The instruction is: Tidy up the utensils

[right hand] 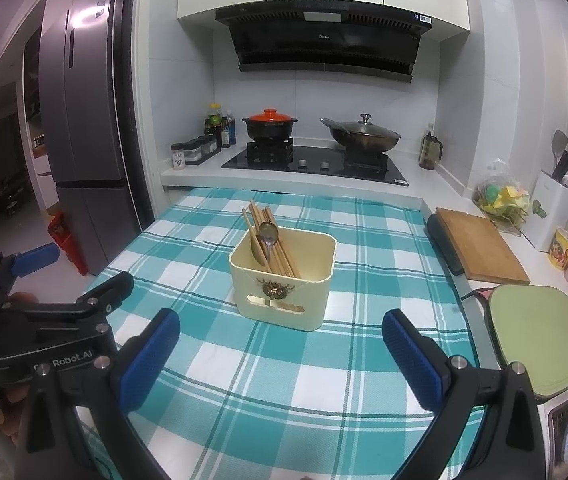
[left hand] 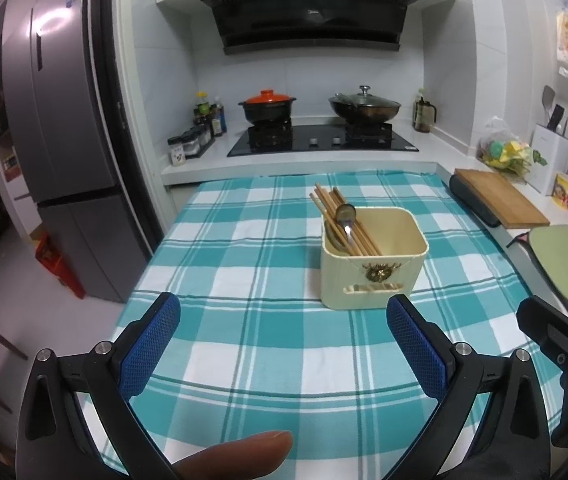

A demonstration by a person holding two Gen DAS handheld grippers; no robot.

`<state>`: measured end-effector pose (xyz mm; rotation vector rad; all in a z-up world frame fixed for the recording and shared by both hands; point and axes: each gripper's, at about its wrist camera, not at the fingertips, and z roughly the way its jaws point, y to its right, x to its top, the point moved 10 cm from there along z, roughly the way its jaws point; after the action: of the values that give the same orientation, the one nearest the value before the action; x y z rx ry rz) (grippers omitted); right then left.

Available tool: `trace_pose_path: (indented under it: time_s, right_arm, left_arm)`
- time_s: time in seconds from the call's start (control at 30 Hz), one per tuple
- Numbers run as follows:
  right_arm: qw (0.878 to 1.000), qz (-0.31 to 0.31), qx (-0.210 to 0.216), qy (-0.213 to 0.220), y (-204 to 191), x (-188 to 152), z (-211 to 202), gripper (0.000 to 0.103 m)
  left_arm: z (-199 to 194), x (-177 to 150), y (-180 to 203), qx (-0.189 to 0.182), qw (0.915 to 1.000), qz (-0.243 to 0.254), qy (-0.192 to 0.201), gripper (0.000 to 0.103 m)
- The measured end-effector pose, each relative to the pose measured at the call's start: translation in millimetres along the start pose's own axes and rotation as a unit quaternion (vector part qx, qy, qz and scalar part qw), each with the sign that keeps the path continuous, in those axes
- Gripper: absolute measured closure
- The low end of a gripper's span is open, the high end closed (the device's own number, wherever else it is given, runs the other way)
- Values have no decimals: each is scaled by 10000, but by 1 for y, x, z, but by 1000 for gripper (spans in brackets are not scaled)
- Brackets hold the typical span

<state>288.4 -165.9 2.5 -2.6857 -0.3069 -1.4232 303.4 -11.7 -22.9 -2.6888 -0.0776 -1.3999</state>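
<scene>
A cream utensil holder stands on the teal checked tablecloth. Inside it lean several wooden chopsticks and a metal spoon. My left gripper is open and empty, held above the cloth in front of the holder. My right gripper is open and empty, also in front of the holder. The left gripper also shows at the left of the right wrist view.
A hob with a black pot and a wok sits behind the table. A wooden board and a green cutting board lie on the right counter. A fridge stands at the left.
</scene>
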Motion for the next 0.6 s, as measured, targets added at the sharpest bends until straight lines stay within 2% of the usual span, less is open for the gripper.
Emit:
trace_pose_path:
  time_s: [0.6]
  right_arm:
    - [10000,-12,22,15,-2,-1,-1,0]
  left_arm:
    - [-2,-3,0,-5,10000,11,-21,0]
